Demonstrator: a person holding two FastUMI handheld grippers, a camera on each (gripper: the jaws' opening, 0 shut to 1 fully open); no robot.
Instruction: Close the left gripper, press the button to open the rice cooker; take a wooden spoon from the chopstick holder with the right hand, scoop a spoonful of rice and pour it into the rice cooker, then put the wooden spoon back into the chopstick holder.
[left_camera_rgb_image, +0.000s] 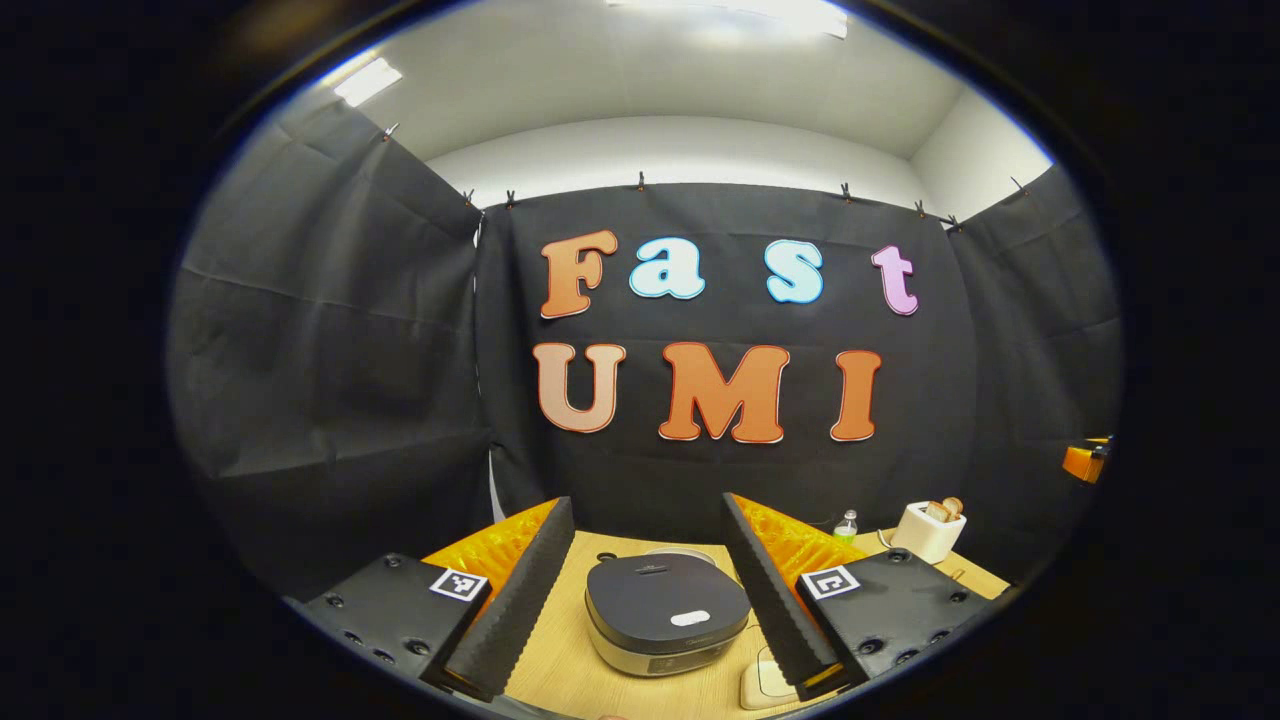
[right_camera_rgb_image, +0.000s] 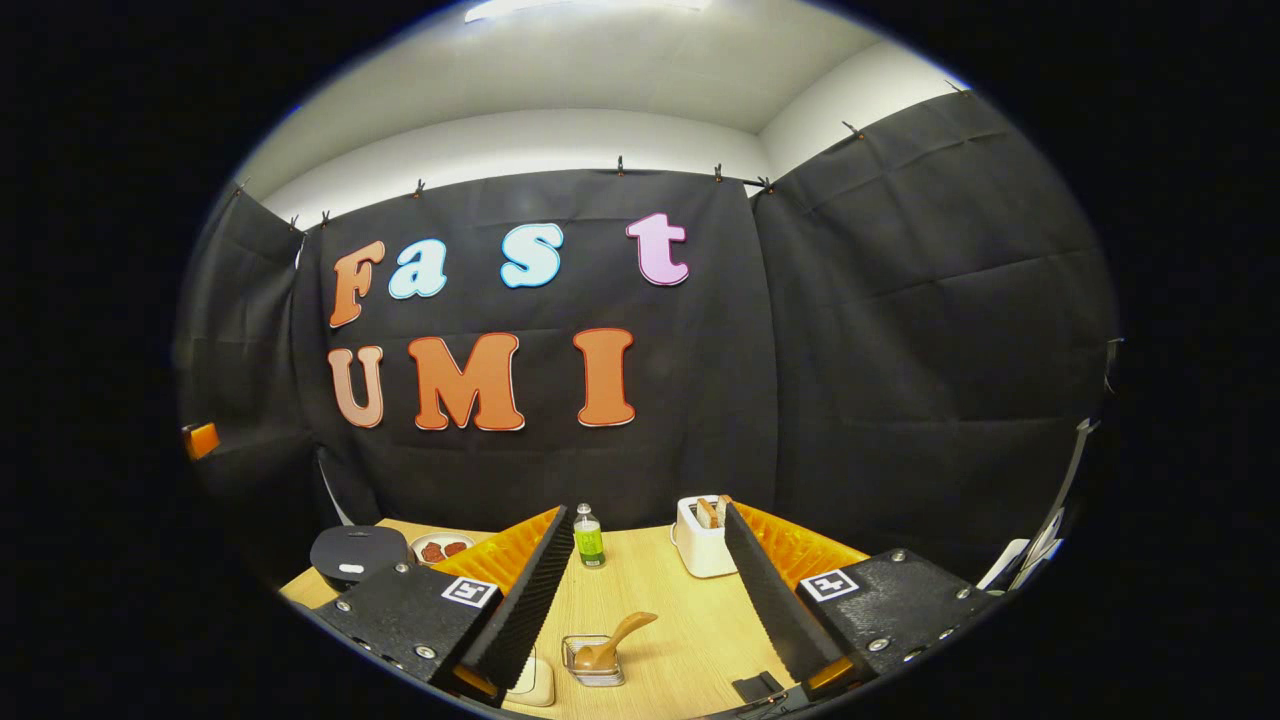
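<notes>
The dark rice cooker stands on the wooden table with its lid down and a white button on top. My left gripper hovers open above and in front of it, the cooker lying between the two fingers' lines. In the right gripper view the cooker sits at the far left. A wooden spoon leans in a small clear holder ahead of my open right gripper, whose fingers hold nothing.
A white toaster with bread slices and a small green-labelled bottle stand at the table's back. A plate with brown pieces lies beside the cooker. A cream flat object rests near the front edge.
</notes>
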